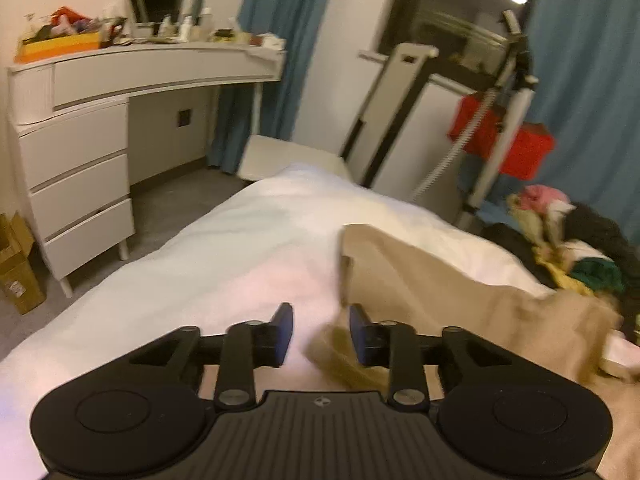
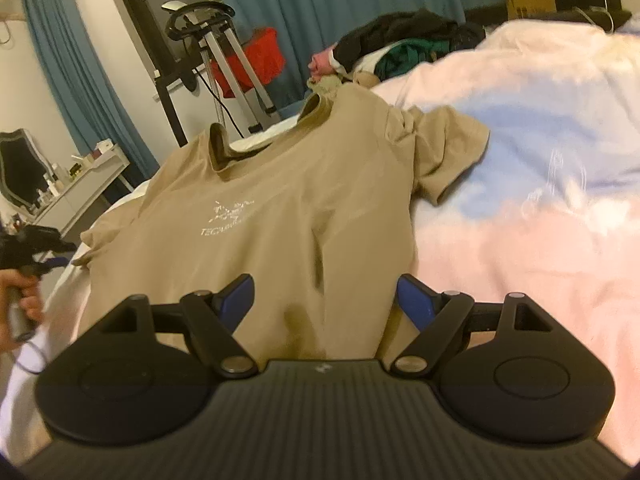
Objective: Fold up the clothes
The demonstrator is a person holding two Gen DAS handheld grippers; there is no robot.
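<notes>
A tan t-shirt (image 2: 280, 216) with a white chest logo lies face-up, spread and slightly wrinkled, on the bed (image 2: 520, 200).

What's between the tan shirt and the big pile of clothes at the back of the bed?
Almost nothing. In the right wrist view the tan T-shirt's collar reaches right up to the clothes pile; no bare bedcover shows between them there.

The t-shirt (image 2: 280, 208) is tan with a white printed logo (image 2: 230, 220) on the chest. Beneath it the bed cover (image 2: 540, 200) is white, tinted pink and pale blue. The far curtains (image 2: 320, 4) are teal. At the far left the dresser (image 1: 80, 152) is white. Both grippers are black with blue finger pads (image 2: 416, 300).
</notes>
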